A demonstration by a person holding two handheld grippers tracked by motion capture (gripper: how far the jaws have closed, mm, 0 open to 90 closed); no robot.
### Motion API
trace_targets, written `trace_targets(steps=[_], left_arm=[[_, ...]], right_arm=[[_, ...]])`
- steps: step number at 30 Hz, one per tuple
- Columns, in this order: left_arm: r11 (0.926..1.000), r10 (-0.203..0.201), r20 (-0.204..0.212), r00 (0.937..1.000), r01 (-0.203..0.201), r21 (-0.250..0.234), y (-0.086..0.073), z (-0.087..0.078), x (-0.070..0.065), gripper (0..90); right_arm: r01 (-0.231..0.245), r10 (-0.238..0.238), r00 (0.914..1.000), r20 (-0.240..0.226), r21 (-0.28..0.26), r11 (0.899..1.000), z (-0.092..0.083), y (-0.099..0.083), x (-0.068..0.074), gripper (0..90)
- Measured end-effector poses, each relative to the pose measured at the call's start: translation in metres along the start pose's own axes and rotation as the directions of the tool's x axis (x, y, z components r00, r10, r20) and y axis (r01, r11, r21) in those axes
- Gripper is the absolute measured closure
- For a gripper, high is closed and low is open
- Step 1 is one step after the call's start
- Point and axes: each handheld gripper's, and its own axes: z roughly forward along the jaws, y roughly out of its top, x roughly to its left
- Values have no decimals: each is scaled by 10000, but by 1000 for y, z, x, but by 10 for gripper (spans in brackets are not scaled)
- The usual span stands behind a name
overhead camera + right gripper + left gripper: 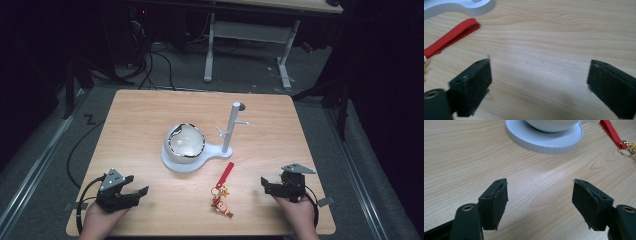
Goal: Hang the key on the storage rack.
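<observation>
Keychain (223, 192) lies flat near the table's (140, 115) front edge, between the two grippers and apart from both, its red strap (227, 173) pointing toward the white stand (192, 162). Left gripper (139, 192) and right gripper (264, 185) both spread wide, nothing between the jaws. Bare, pale wood-grain surface around them; dark floor with cables beyond. Glossy rounded bowl (186, 142) sits on the stand's ribbed base.

lab, cables (150, 65), desk frames (250, 45)
</observation>
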Motion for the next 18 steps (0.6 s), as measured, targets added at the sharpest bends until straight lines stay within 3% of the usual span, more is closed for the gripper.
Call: trace_targets(steps=[6, 13, 16, 18], left_arm=[[9998, 104, 126, 9999, -106, 144, 2, 7, 0, 292], [9995, 297, 225, 9993, -300, 119, 7, 12, -4, 292], [9996, 258, 352, 9990, -262, 111, 11, 19, -4, 292], [9991, 395, 375, 9985, -401, 155, 13, 22, -5, 292]], right_arm=[[172, -174, 9998, -46, -303, 9994, -5, -1, 5, 147], [441, -447, 9987, -257, -213, 9988, -9, -6, 10, 195], [845, -855, 9945, -605, -192, 9962, -13, -12, 20, 322], [1008, -1015, 9917, -784, -134, 9948, -15, -14, 27, 362]])
